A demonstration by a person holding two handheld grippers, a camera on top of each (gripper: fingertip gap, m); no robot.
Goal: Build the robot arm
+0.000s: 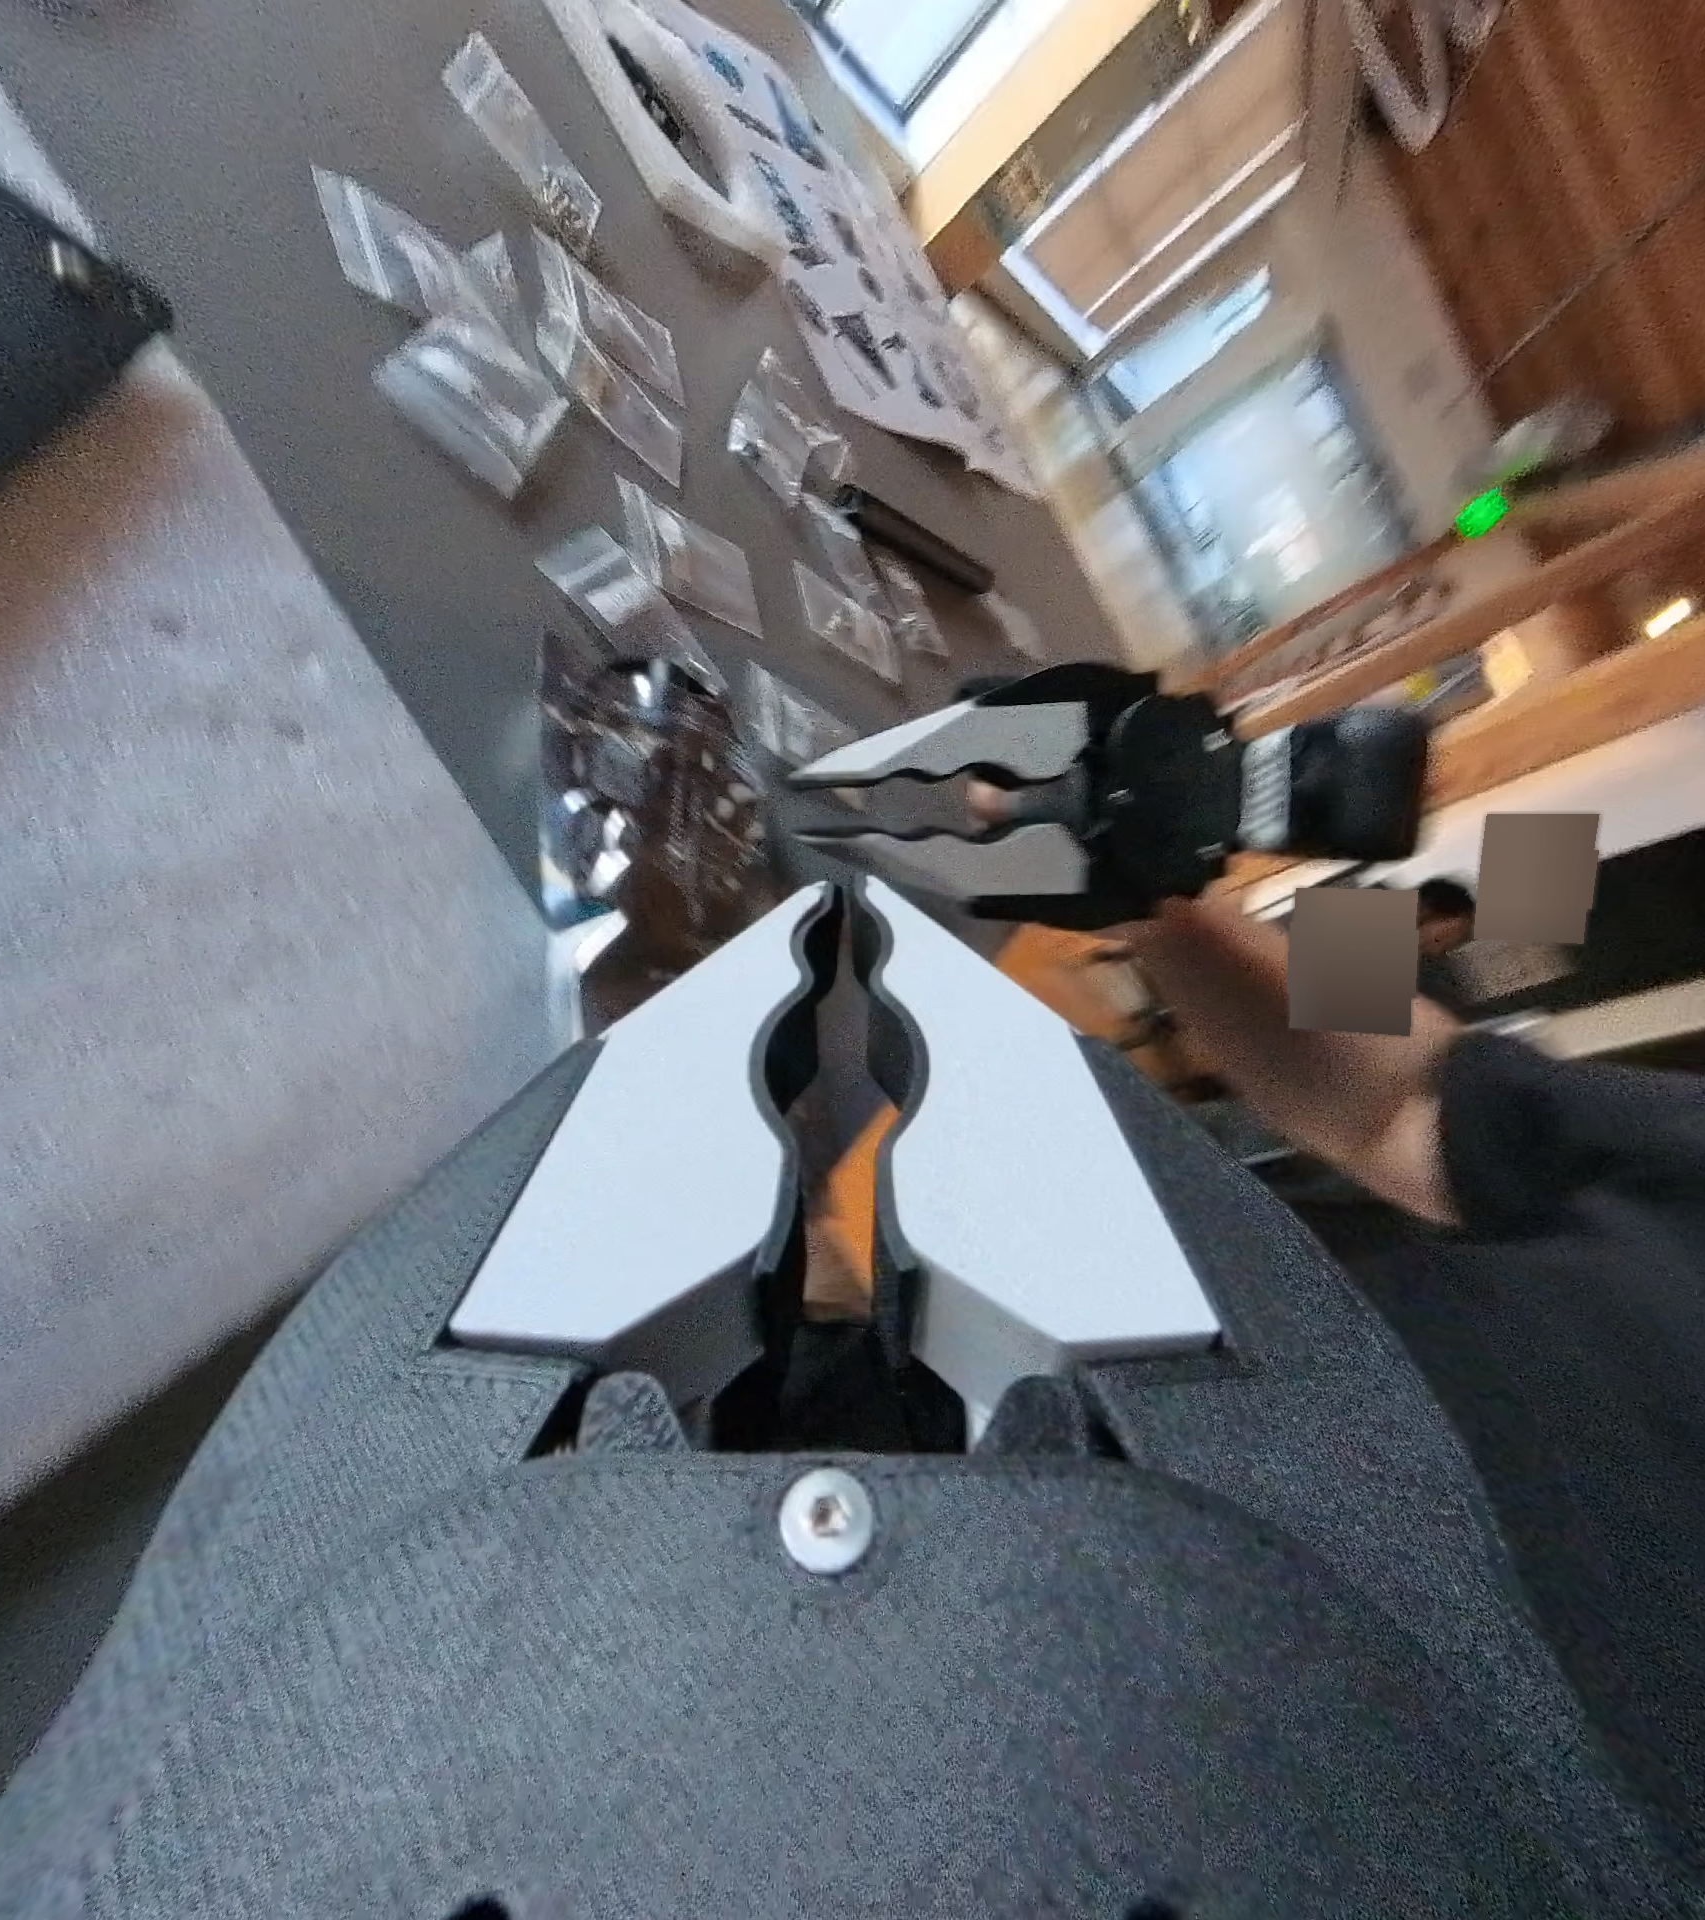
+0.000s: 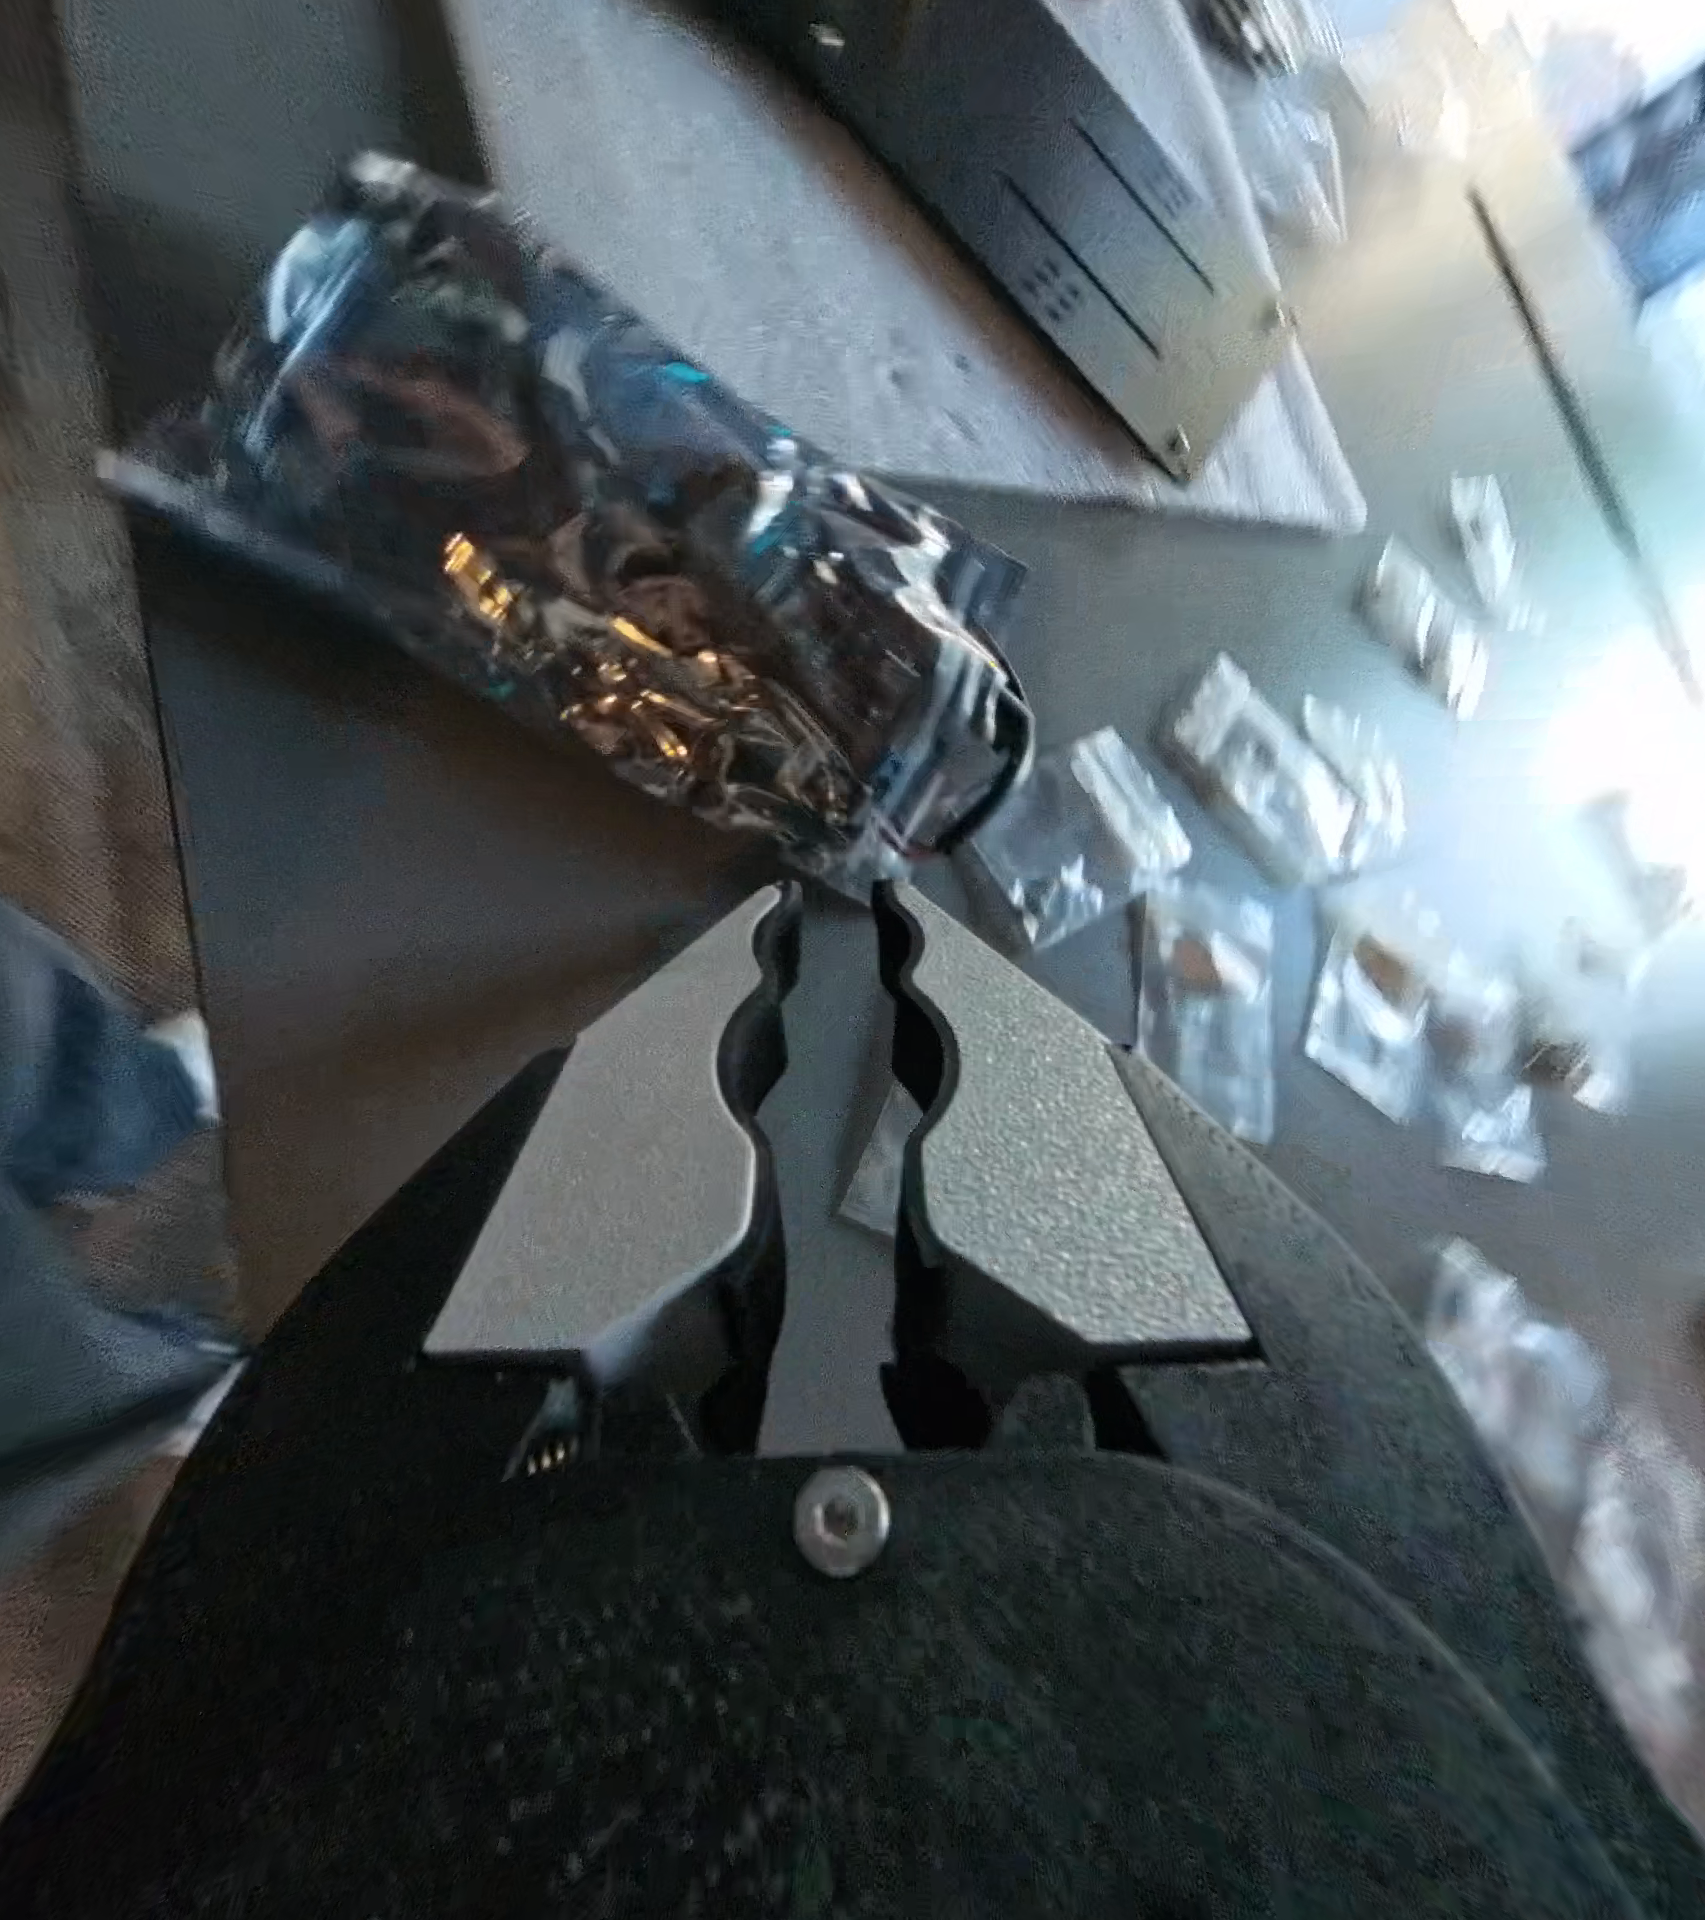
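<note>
Above the grey table (image 2: 432, 935), right gripper (image 2: 832, 896) fingers pinch a shiny bag (image 2: 557, 582); left gripper (image 1: 843, 896) nearly closed, empty.

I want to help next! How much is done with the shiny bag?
Little looks done: small clear packets lie spread on the grey table. In hand: the right tongs have tips at the shiny bag corner, grip unclear. The left tongs are shut, empty. What's left I can't tell.
</note>
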